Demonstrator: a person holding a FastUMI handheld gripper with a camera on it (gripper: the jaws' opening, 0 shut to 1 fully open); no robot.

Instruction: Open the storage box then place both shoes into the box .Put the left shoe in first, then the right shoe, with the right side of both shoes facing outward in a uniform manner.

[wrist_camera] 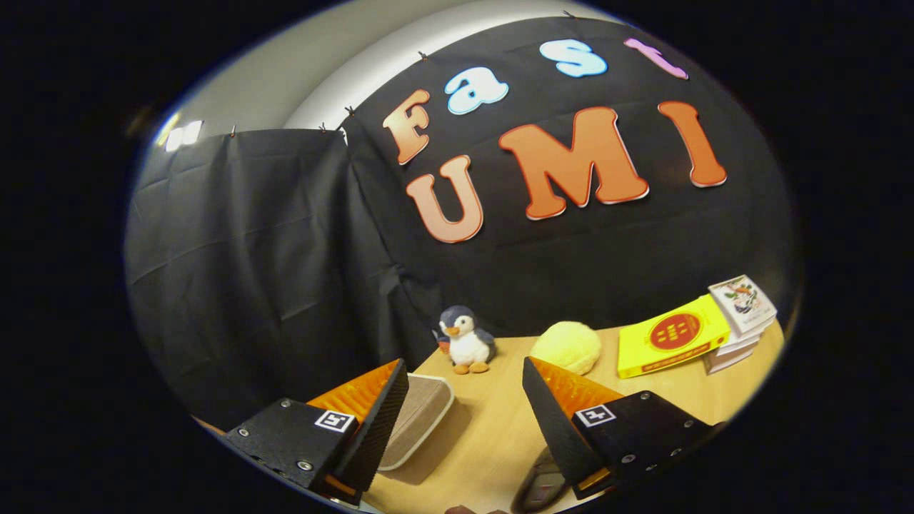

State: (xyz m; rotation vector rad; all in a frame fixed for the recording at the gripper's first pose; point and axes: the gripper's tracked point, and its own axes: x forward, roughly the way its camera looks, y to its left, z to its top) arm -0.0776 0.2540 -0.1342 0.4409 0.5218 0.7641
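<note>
**A:** Where's the gripper (457, 410) at right now?

**B:** Held up above the wooden table (493, 428), tilted, its two fingers wide apart with nothing between them except bare tabletop. Nothing is gripped.

**A:** And the storage box?

**B:** I take the beige, white-rimmed thing (421, 414) just beyond the left finger (375, 421) to be its lid or top — the finger hides most of it, so I cannot say whether it's latched or already loose. It looks closed to me.

**A:** Any shoes?

**B:** A dark shape pokes out near the base of the right finger (560, 425), at the near edge of the table. It could be a shoe (539, 489), but too little shows to tell which one, or which way it faces.

**A:** What else is on the table?

**B:** Far side, against the black cloth: a small penguin plush (465, 339), a yellow rounded plush (568, 346) to its right, then a yellow book (671, 343) beside a small stack of books (739, 318) at the far right. None of it is in the way.

**A:** So which step is this?

**B:** The opening step, by my reading — the box isn't touched yet. Next the fingers need to swing left and down onto the lid's rim, catch an edge, and lift it clear before any shoe is picked up.
</note>
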